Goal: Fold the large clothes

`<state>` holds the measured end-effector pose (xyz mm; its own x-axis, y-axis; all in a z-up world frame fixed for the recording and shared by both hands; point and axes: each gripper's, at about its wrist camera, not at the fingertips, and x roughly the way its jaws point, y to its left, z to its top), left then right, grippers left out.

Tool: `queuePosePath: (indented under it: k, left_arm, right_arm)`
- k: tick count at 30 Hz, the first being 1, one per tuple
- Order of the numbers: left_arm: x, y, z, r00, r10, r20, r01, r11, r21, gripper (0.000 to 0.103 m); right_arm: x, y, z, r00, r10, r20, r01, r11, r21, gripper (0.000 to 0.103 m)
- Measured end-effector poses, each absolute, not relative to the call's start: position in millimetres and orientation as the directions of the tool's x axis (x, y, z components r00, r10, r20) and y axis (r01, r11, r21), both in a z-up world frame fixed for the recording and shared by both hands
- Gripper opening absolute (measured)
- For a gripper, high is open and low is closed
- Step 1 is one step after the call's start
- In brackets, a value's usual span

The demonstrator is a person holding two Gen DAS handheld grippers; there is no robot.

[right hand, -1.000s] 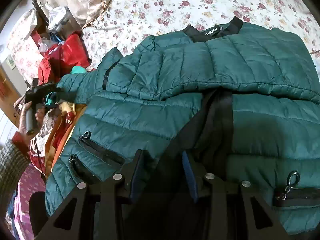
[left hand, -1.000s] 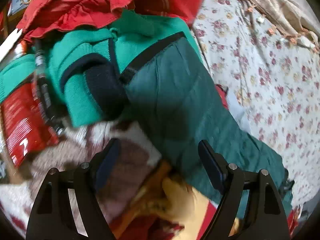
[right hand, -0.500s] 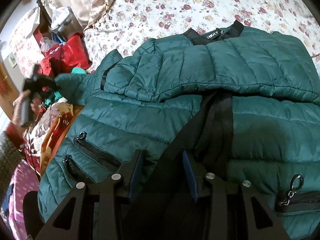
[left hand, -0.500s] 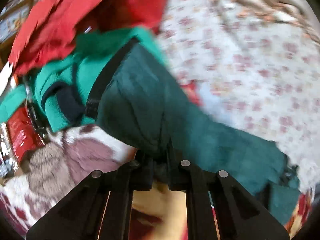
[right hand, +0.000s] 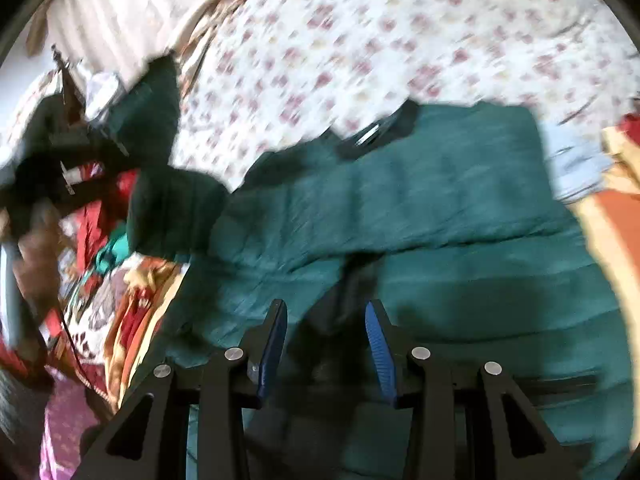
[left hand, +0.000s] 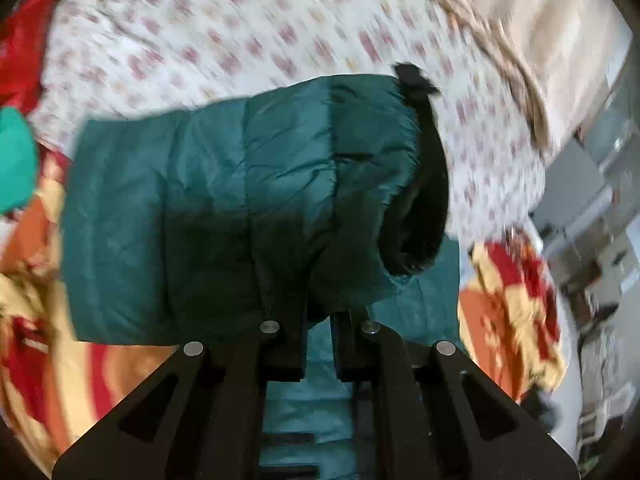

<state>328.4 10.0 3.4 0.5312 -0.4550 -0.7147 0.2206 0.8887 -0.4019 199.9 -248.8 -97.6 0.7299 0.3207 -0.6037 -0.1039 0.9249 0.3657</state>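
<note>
Left gripper (left hand: 318, 332) clamped on green puffer jacket (right hand: 420, 216) sleeve (left hand: 240, 216), lifted off the floral bedsheet (left hand: 240, 40). Right gripper (right hand: 326, 344) jaws partly apart, gripping the jacket's dark front edge. Patterned blanket (left hand: 512, 304) and red clothes (right hand: 96, 216) alongside.

- A bedroom in a home: ahead of the right gripper (right hand: 326, 354) a bed spread with a white floral bedsheet (right hand: 360, 52) fills most of the view.
- Beyond the sheet, a beige fringed cover (left hand: 532, 36) lies bunched at the bed's far side.
- Household clothes surround the left gripper (left hand: 318, 344): a green puffer jacket (left hand: 208, 208), a red garment (left hand: 20, 56) far to its left, an orange, red and yellow blanket (left hand: 508, 304) to its right.
- Right of that, blurred grey furniture (left hand: 588, 200).
</note>
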Motion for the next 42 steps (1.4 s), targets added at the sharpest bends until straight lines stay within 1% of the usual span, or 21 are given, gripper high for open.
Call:
queuePosePath:
  k: [4,6,8,10,11,12,13,14,15,17,19,22,26,29,30,31,32,34,35,39,42]
  left_arm:
    - [332.2,-41.3,-57.6,0.465,-0.375,-0.802,0.218,0.927,-0.307,0.011]
    - [334.6,-52.9,-83.0,0.407,-0.369,-0.836,0.222,0.927,-0.301,0.013]
    - [329.5,-56.9,-105.4,0.343,-0.394,-0.853,0.221,0.916,-0.334,0.013]
    - [320.9,-56.9,-106.0,0.350,-0.406,-0.844,0.240,0.910,-0.338,0.014]
    - [311.3,-58.1,-100.0,0.367,-0.403,-0.838,0.273,0.908,-0.317,0.017]
    - [303.5,-58.5,-95.4,0.379,-0.405,-0.832,0.299,0.905,-0.304,0.021]
    - [290.3,-59.1,-86.2,0.399,-0.416,-0.817,0.331,0.896,-0.294,0.029]
    - [279.7,-56.7,-79.1,0.423,-0.423,-0.801,0.349,0.892,-0.286,0.038]
    - [267.9,-55.1,-71.9,0.450,-0.430,-0.783,0.363,0.889,-0.279,0.043]
    - [242.0,-49.0,-59.3,0.508,-0.431,-0.746,0.385,0.888,-0.250,0.070]
    - [214.9,-35.0,-49.4,0.567,-0.418,-0.710,0.380,0.897,-0.224,0.078]
    - [189.0,-8.2,-47.2,0.654,-0.339,-0.677,0.316,0.935,-0.163,0.078]
    - [179.5,30.1,-59.8,0.740,-0.192,-0.645,0.172,0.981,-0.095,0.078]
    - [183.4,50.4,-64.9,0.789,-0.074,-0.610,0.074,0.997,-0.026,0.078]
    - [184.0,57.2,-65.6,0.797,-0.055,-0.602,0.054,0.998,-0.019,0.078]
    - [185.8,63.9,-67.9,0.802,-0.041,-0.596,0.035,0.999,-0.023,0.078]
    - [187.8,73.3,-71.5,0.804,-0.030,-0.594,0.010,0.999,-0.037,0.078]
    - [190.4,87.4,-77.6,0.799,-0.017,-0.600,-0.019,0.998,-0.053,0.078]
    - [193.5,94.1,-81.8,0.794,-0.007,-0.608,-0.032,0.998,-0.054,0.078]
    - [197.0,107.1,-88.9,0.784,0.015,-0.620,-0.052,0.998,-0.041,0.078]
    - [200.5,113.8,-93.8,0.769,-0.004,-0.640,-0.050,0.997,-0.066,0.078]
  right_arm:
    - [192.0,-268.8,-96.7,0.741,0.265,-0.617,-0.057,0.940,0.336,0.039]
    - [192.4,-275.4,-98.5,0.737,0.261,-0.624,-0.035,0.936,0.350,0.039]
    - [191.9,-281.4,-98.8,0.734,0.272,-0.622,-0.025,0.927,0.375,0.039]
    - [195.1,-283.2,-96.5,0.729,0.286,-0.622,-0.026,0.919,0.393,0.039]
    - [198.0,-282.6,-94.9,0.723,0.301,-0.622,-0.031,0.913,0.406,0.039]
    - [201.2,-282.1,-92.7,0.718,0.314,-0.621,-0.035,0.908,0.418,0.039]
    - [204.7,-280.9,-91.4,0.711,0.334,-0.619,-0.041,0.898,0.438,0.040]
    - [208.1,-279.4,-90.8,0.704,0.353,-0.616,-0.046,0.889,0.457,0.044]
    - [210.8,-276.8,-90.1,0.698,0.367,-0.615,-0.049,0.881,0.470,0.047]
    - [219.6,-271.0,-88.0,0.688,0.378,-0.619,-0.049,0.876,0.481,0.063]
    - [226.4,-265.7,-85.7,0.688,0.363,-0.628,-0.043,0.885,0.464,0.064]
    - [241.2,-257.9,-85.5,0.682,0.322,-0.657,-0.029,0.909,0.416,0.064]
    - [270.3,-247.5,-95.1,0.654,0.256,-0.712,0.005,0.939,0.343,0.064]
    - [290.3,-245.6,-112.0,0.611,0.250,-0.751,0.048,0.936,0.349,0.064]
    - [295.1,-243.9,-118.3,0.595,0.254,-0.762,0.062,0.931,0.359,0.063]
    - [297.4,-241.0,-121.9,0.585,0.265,-0.767,0.063,0.928,0.368,0.051]
    - [299.4,-235.0,-123.6,0.567,0.279,-0.775,0.050,0.928,0.370,0.033]
    - [297.4,-224.3,-115.5,0.565,0.266,-0.781,0.014,0.943,0.332,0.017]
    - [295.7,-219.5,-107.0,0.572,0.261,-0.777,-0.012,0.951,0.310,0.006]
    - [293.4,-219.3,-69.7,0.641,0.171,-0.749,-0.026,0.979,0.201,0.005]
    - [308.4,-240.0,-56.7,0.657,0.082,-0.749,0.035,0.990,0.139,0.005]
